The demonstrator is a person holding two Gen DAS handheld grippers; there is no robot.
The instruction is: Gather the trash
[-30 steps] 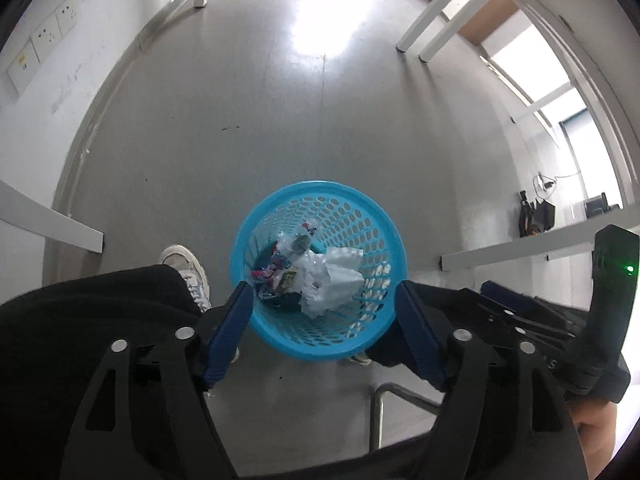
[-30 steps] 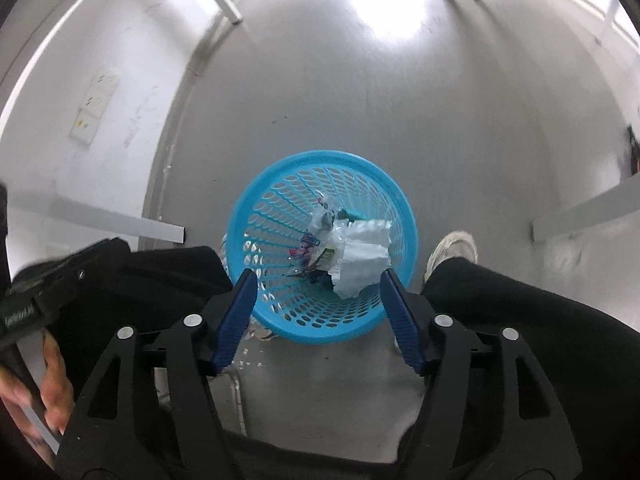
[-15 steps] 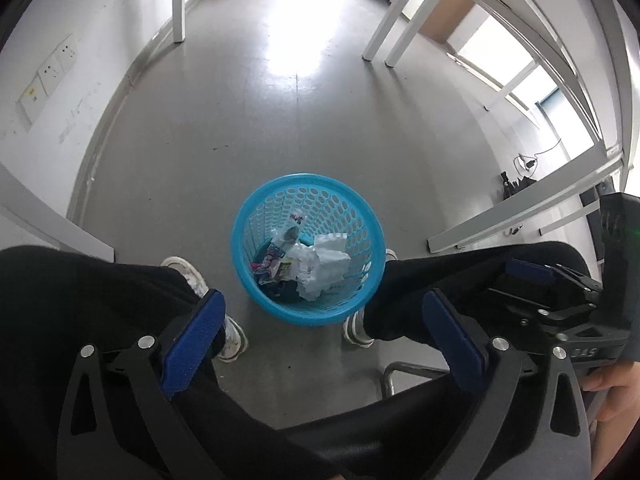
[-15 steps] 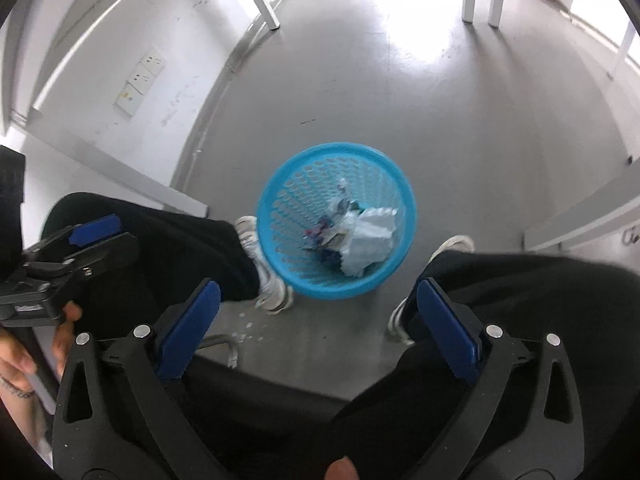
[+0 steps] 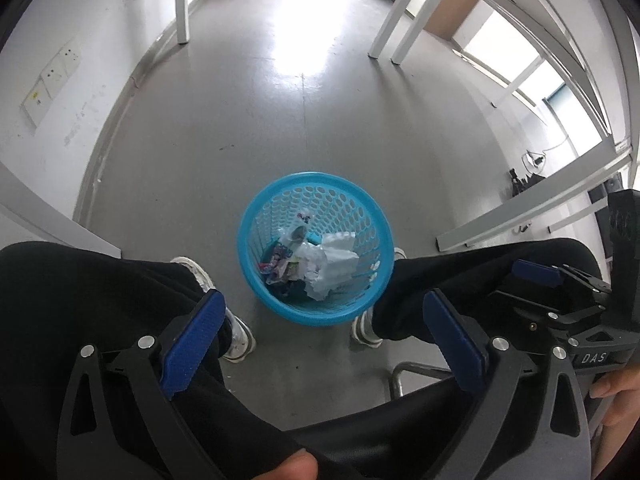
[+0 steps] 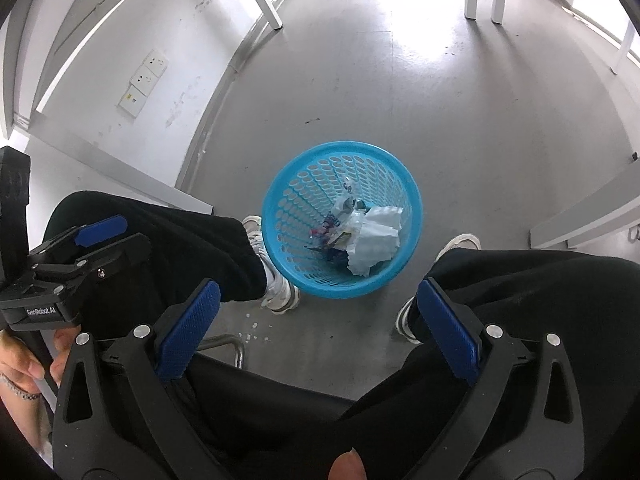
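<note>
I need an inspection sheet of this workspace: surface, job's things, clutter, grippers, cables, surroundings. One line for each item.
Surface: grey floor, bare and glossy, with a few small white scraps near the chair base.
Job's things: blue basket upright on the floor between the person's shoes; crumpled white paper and coloured wrappers inside.
Clutter: nothing seen beyond the scraps.
Grippers: left hand-held gripper open, empty; right hand-held gripper open, empty; both above the basket.
Cables: a cable and dark devices by the right wall.
Surroundings: white table legs, wall sockets, person's black trousers.
</note>
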